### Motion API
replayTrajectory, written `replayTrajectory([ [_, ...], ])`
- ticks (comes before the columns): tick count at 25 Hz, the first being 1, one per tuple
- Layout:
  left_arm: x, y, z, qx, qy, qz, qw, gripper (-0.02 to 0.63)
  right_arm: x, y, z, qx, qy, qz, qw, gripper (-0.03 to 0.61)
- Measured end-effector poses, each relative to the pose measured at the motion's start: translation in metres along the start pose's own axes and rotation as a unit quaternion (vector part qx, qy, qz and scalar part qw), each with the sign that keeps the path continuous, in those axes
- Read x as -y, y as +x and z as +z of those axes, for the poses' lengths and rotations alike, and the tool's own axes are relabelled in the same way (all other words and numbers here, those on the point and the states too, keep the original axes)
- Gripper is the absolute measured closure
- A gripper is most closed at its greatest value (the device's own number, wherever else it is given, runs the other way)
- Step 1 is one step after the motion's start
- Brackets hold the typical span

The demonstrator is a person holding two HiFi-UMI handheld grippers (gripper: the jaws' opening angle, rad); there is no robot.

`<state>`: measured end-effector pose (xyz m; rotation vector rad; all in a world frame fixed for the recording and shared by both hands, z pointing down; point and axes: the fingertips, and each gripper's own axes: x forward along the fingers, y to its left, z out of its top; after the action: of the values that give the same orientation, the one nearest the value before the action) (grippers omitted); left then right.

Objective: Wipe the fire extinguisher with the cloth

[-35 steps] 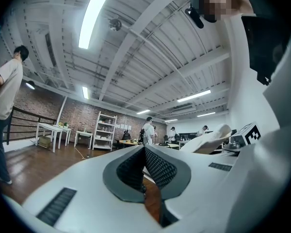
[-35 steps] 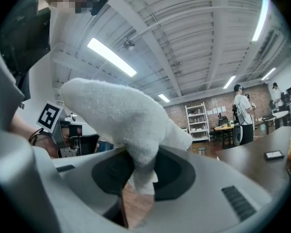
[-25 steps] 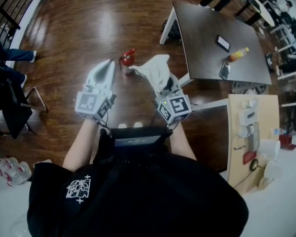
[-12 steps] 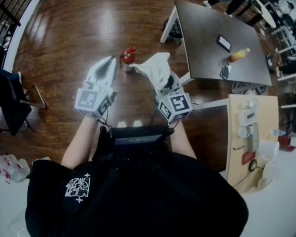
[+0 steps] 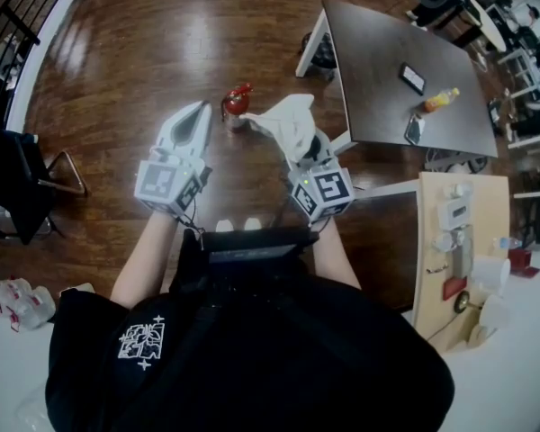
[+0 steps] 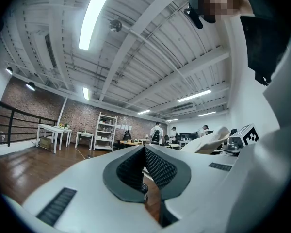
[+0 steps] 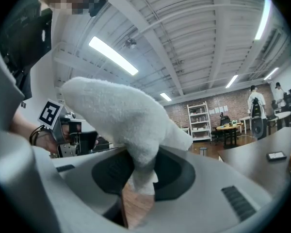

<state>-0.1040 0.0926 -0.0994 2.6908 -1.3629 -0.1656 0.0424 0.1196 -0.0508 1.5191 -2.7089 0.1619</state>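
Cloth (image 5: 284,121) ready, extinguisher (image 5: 237,101) on the floor (image 5: 135,52)
The right tongs (image 7: 141,174) pinch only a small fold of cloth and the left tongs (image 6: 144,153) are closed, empty; a hard wipe may pull the cloth out or tip the unheld extinguisher.

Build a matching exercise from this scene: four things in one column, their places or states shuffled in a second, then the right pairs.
Things:
1. cloth
2. fire extinguisher
3. left gripper
4. orange bottle

Places or states:
A. on the dark table
B. shut, holding nothing
C. on the wooden floor
D. pinched in the right gripper

Pairs: 1-D, 2-C, 3-B, 4-A
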Motion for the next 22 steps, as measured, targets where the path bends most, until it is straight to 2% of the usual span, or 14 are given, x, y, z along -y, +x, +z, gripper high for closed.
replayTrajectory([
  [13, -0.0014, -0.0018, -0.0020, 0.007, -0.005, -0.016, 0.9998, 0.611, -0.0014, 0.0000, 0.0016, 0.012, 0.015, -0.008, 1.000, 0.445],
  [19, -0.0052, -0.0029, -0.0026, 0.000, -0.010, -0.003, 0.9999, 0.611, -0.0014, 0.0009, 0.0012, 0.007, 0.004, -0.011, 1.000, 0.446],
  [22, -0.0021, -0.0025, -0.0017, 0.008, -0.008, -0.018, 0.9998, 0.611, -0.0021, 0.0027, 0.0001, 0.002, 0.004, -0.012, 1.000, 0.449],
])
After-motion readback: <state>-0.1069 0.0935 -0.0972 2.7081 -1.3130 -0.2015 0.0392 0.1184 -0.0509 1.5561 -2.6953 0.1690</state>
